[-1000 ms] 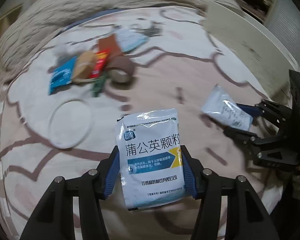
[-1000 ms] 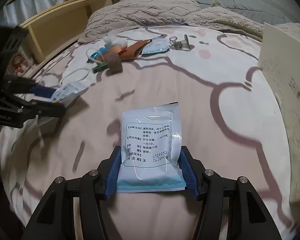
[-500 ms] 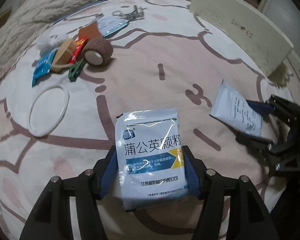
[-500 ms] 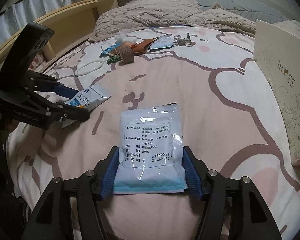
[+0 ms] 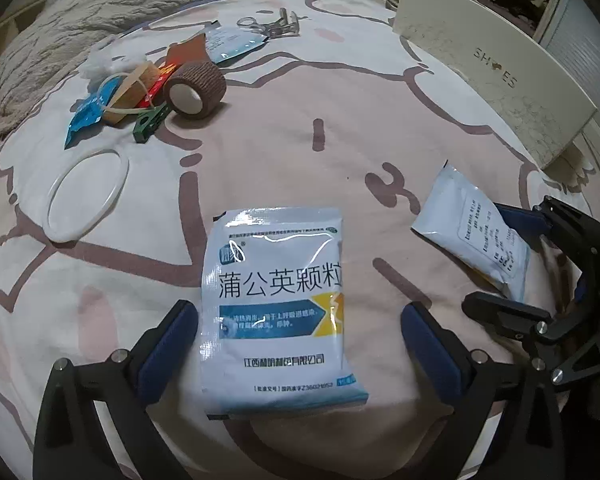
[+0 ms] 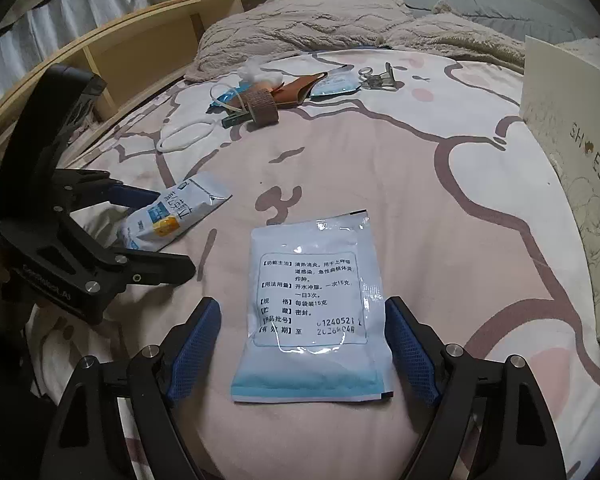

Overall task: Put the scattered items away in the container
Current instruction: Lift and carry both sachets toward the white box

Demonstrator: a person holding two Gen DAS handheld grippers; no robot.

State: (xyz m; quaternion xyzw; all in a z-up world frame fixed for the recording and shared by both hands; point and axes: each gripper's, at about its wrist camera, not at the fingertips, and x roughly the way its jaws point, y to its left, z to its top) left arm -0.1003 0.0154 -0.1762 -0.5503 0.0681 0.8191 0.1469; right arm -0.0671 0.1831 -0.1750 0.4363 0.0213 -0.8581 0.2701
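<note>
The left gripper point(image 5: 300, 332) has just been opening its jaws, and they now stand wide apart, blue pads clear of the glossy white-and-blue sachet point(image 5: 278, 308) lying flat between them on the bedspread point(image 5: 380, 120), its printed front face up. The right gripper point(image 6: 302, 344) has also just been opening; its jaws are parted around a second sachet point(image 6: 312, 312), back face up with a boxed text panel and a pale blue bottom band, pads not touching it. Both packets are thin, crinkled foil rectangles near the bed's near edge.

Farther on, the soft pink-and-white cartoon cover carries a white plastic ring point(image 5: 86, 196), a brown fabric bandage roll point(image 5: 194, 90), a green clip point(image 5: 150, 122), small coloured wrappers, a tuft of cotton point(image 5: 98, 66) and metal clips point(image 5: 278, 26). A cream cardboard shoe box point(image 5: 496, 80) stands at the right edge. Only the right wrist view shows the wooden shelf point(image 6: 132, 48) beside the bed and the fluffy blanket point(image 6: 300, 20) at the head.
</note>
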